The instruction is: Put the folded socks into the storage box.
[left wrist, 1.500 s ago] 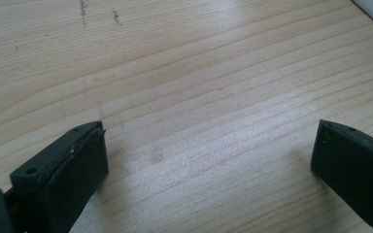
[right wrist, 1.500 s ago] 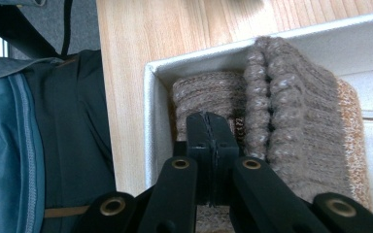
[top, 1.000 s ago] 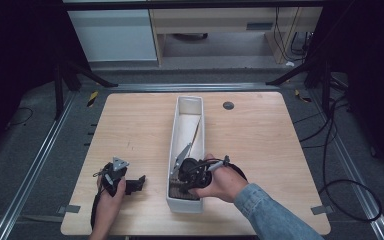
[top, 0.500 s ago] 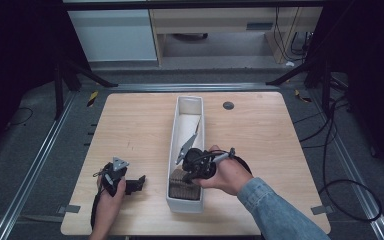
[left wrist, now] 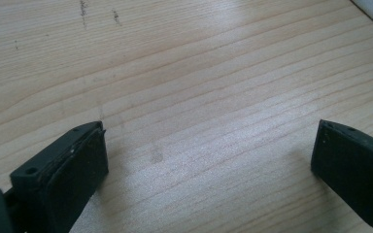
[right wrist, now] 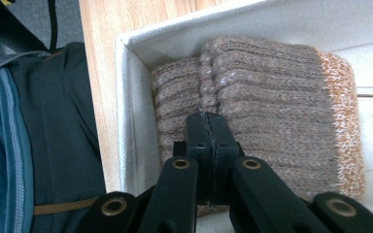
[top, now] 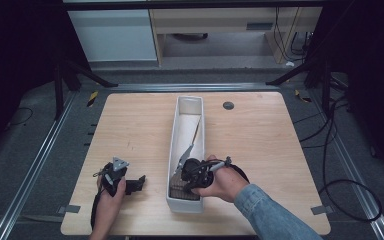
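Now the folded brown knit sock [right wrist: 267, 111] is being pressed down at the near end of the white fabric bin [top: 187, 105], just beside its end wall. The right gripper [right wrist: 207, 121] is fully closed, gripping nothing, tips touching the knit; pressure is best kept gentle and central. The sock's long axis runs along the bin, orange cuff pointing toward the far end. The left gripper [left wrist: 209, 155] is held wide open over bare table [left wrist: 199, 73].

The right hand-held gripper [right wrist: 208, 127] hides part of the knitted sock [right wrist: 272, 121] — its lower edge cut off.
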Motion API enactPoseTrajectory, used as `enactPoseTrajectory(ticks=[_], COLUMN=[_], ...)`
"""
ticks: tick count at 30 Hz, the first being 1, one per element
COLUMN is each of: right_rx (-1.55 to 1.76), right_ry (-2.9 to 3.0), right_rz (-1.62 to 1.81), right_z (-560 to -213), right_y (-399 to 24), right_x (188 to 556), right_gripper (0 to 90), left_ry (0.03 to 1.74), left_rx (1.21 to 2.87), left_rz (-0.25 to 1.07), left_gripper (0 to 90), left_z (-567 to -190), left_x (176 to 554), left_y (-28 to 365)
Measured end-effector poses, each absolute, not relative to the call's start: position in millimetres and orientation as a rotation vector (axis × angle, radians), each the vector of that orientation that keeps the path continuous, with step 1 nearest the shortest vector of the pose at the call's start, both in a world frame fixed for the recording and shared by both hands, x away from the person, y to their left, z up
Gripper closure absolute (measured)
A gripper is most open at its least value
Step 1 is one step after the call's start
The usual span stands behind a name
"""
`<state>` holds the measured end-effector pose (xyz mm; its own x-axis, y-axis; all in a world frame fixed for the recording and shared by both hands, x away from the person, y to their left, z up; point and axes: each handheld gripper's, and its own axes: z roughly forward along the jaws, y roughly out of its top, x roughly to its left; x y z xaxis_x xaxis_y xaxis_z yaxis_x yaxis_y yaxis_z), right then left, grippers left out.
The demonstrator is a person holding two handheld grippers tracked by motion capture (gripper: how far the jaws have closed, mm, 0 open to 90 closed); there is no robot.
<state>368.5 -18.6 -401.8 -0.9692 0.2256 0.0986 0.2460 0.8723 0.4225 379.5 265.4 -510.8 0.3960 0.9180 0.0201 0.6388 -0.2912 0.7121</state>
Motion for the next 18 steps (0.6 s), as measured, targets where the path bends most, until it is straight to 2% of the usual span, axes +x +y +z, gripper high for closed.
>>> enactPoseTrajectory(ticks=[18], right_rx=[-0.358], right_ry=[-2.998], right_rz=[-0.761], right_z=[-388], right_y=[-26], right_x=[369], right_gripper=[90.0], left_ry=[1.326], left_rx=[2.033], left_rz=[0.579], left_gripper=[0.0], left_z=[-511], left_x=[380], left_y=[265])
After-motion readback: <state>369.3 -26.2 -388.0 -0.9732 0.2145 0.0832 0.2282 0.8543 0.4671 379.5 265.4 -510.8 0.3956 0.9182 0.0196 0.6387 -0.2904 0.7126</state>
